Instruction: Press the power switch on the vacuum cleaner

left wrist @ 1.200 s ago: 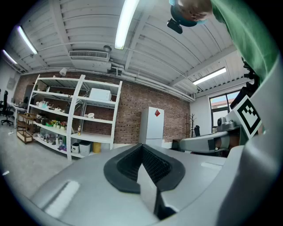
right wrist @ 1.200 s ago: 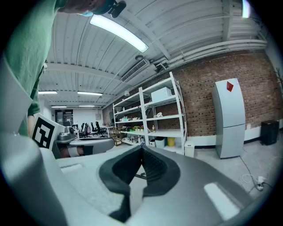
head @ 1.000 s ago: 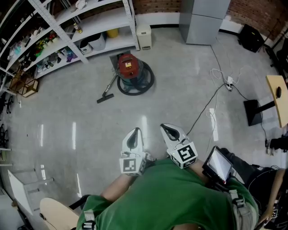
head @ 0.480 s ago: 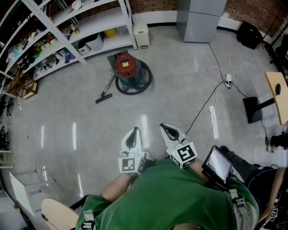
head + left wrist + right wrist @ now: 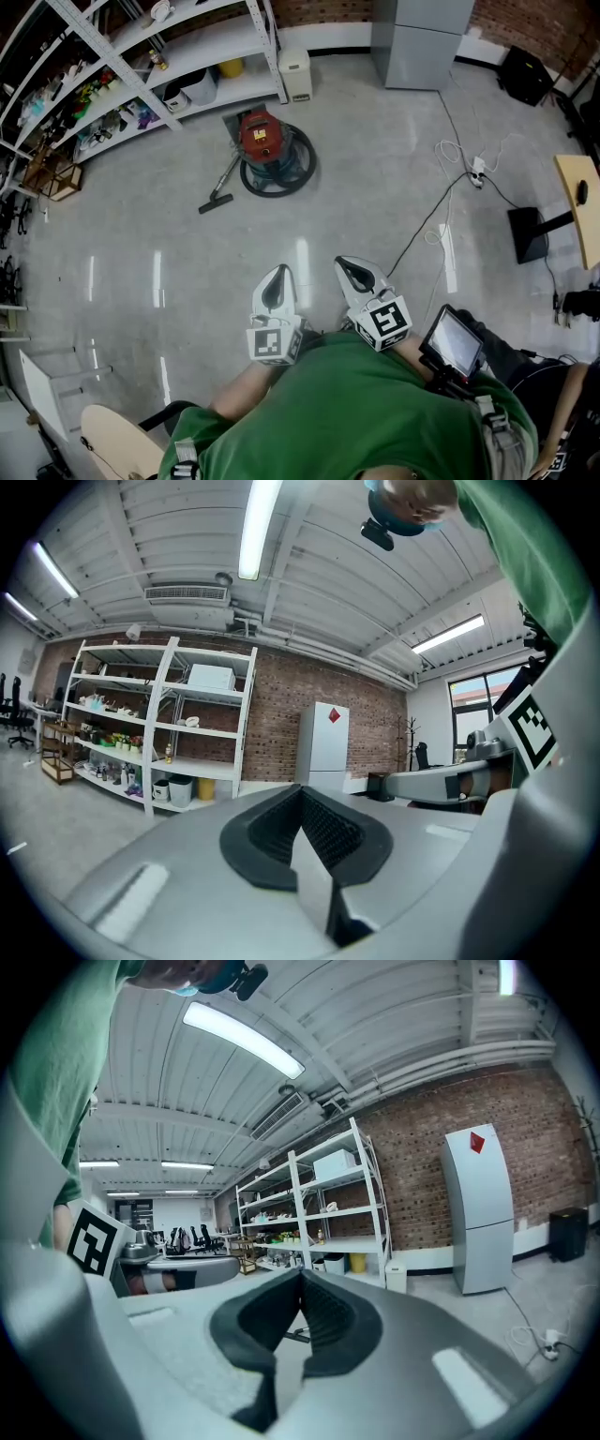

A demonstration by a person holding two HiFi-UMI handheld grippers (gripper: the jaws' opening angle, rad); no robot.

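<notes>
The red vacuum cleaner (image 5: 269, 142) sits on the floor, a shelving rack (image 5: 202, 47) just behind it, its power switch untouched. Nothing has shifted in the past second. The left claw (image 5: 277, 278) and right claw (image 5: 354, 272), both pressed together and empty, remain well short of the vacuum cleaner, so the approach looks unstarted. Only the head view shows the machine; the gripper views catch the rack and a brick wall (image 5: 272, 705).

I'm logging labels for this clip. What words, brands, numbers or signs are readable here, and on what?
No words or numbers are readable in any view.
vacuum cleaner: yellow label on its red top, too small to read.
grey cabinet: a red diamond sign, no legible text.
left gripper and right gripper: square markers only, no letters.
</notes>
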